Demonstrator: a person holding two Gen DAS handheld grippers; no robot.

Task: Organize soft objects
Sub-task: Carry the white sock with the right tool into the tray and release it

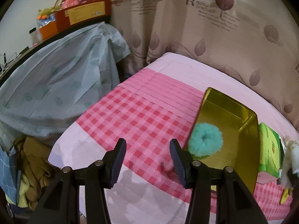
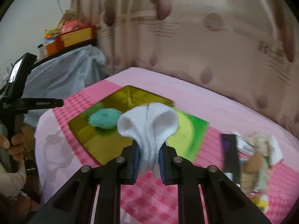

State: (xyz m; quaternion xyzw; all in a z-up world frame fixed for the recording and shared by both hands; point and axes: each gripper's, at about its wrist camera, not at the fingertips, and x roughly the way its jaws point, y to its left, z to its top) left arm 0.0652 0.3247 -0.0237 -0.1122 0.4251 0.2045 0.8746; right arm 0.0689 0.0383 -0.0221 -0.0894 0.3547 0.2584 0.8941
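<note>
A gold metal tin [image 1: 229, 130] [image 2: 104, 141] lies open on the pink checked bed cover [image 1: 142, 115]. Inside it rests a fluffy teal scrunchie [image 1: 204, 142] [image 2: 104, 120]. My right gripper [image 2: 148, 155] is shut on a folded white sock [image 2: 149, 128], held above the cover just in front of the tin. My left gripper [image 1: 148, 145] stands open over the checked cloth, left of the tin, with nothing between its fingers. In the right wrist view a hand [image 2: 14, 141] holds the left gripper's handle at the far left.
A green packet [image 1: 269, 149] [image 2: 188, 130] lies beside the tin. Right of it are a dark flat object [image 2: 229, 153] and a small doll-like toy [image 2: 256, 160]. A beige curtain [image 1: 205, 33] hangs behind the bed. Left stands a cloth-covered shelf [image 1: 56, 78] with boxes, clothes below.
</note>
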